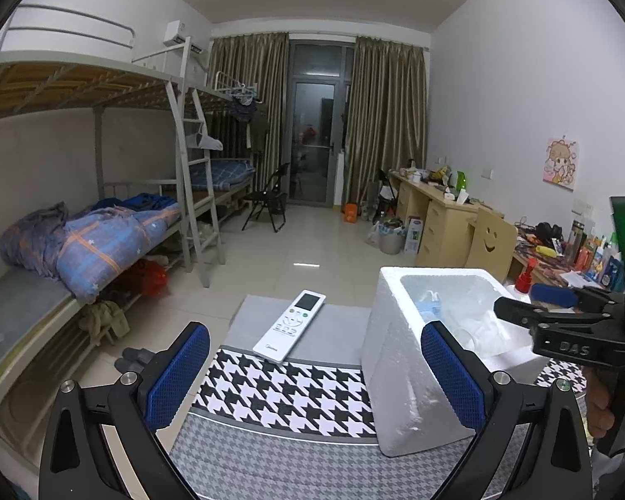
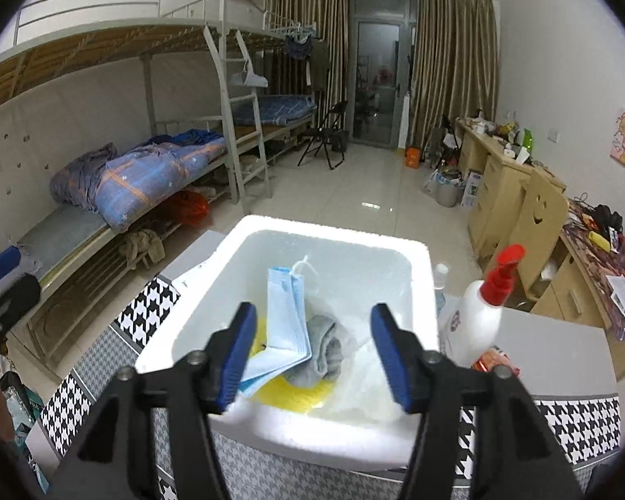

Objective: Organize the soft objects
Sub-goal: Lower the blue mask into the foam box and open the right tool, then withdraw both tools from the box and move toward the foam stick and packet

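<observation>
A: Judging from both wrist views, most of the sorting appears done. One white foam box point(image 2: 246, 246) is seen on the houndstooth-covered surface point(image 1: 287, 391), and the soft items are already collected inside it.

B: Contents counted?

A: One blue face mask point(image 2: 285, 325), folded, is leaned against one grey rolled cloth point(image 2: 327, 352), possibly a sock. One yellow item point(image 2: 289, 393) is glimpsed beneath them, and clear plastic film point(image 2: 368, 383) is noted at the box's right side; neither can be identified with certainty.

B: Gripper states?

A: The right gripper point(image 2: 312, 354) is held just above the near edge of the box, fingers spread apart, nothing clamped. The left gripper point(image 1: 314, 379) is held over the covered surface, to the left of the box, fingers likewise wide apart and empty.

B: What is left outside?

A: One white remote control point(image 1: 289, 325) is recorded on the surface, left of the box. One white pump bottle with a red top point(image 2: 477, 316) and one red packet point(image 2: 493, 360) are recorded at the box's right. The first two are hard goods; the packet cannot be classed. No loose soft object is seen outside the box, so the task is judged near complete.
</observation>
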{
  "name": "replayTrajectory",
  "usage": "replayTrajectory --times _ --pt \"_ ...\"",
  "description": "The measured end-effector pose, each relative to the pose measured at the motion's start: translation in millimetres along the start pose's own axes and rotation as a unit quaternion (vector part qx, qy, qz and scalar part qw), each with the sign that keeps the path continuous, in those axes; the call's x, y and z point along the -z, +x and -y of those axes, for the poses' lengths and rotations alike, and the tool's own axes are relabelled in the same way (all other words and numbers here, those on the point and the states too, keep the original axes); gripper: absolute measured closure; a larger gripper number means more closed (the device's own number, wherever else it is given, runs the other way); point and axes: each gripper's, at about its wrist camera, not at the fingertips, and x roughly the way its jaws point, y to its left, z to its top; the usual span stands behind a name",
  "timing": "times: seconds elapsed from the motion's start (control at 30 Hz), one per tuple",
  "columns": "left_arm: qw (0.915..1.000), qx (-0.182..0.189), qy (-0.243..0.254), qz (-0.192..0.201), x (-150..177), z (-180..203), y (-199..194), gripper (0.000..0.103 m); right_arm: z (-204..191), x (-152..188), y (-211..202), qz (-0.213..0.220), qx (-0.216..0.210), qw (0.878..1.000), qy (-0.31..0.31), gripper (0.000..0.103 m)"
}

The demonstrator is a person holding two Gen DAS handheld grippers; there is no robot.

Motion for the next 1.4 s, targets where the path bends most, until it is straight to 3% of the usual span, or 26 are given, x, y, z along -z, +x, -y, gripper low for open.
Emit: replayTrajectory --times 0.03,0.13,0.97,1.4 --pt "1.0000 0.001 0.000 0.000 0.6 0.1 -1.1 0.001 0.0 0.3 -4.1 0.005 0.000 1.000 0.002 0.024" --pt "1.0000 0.003 0.005 0.001 2.0 4.6 -3.0 0.001 -0.9 2.9 -17.5 0.018 -0.003 1.000 -0.005 0.017" --pt "0.9981 0.048 0.028 0.029 20.4 40.1 -70.5 0.001 -8.1 46.2 -103.0 0.087 -0.010 0.996 -0.003 0.016" --pt "0.9962 0.075 0.028 0.036 47.7 63.4 -101.4 0.001 -3.6 77.2 -147.9 0.128 0.011 0.992 0.008 0.016"
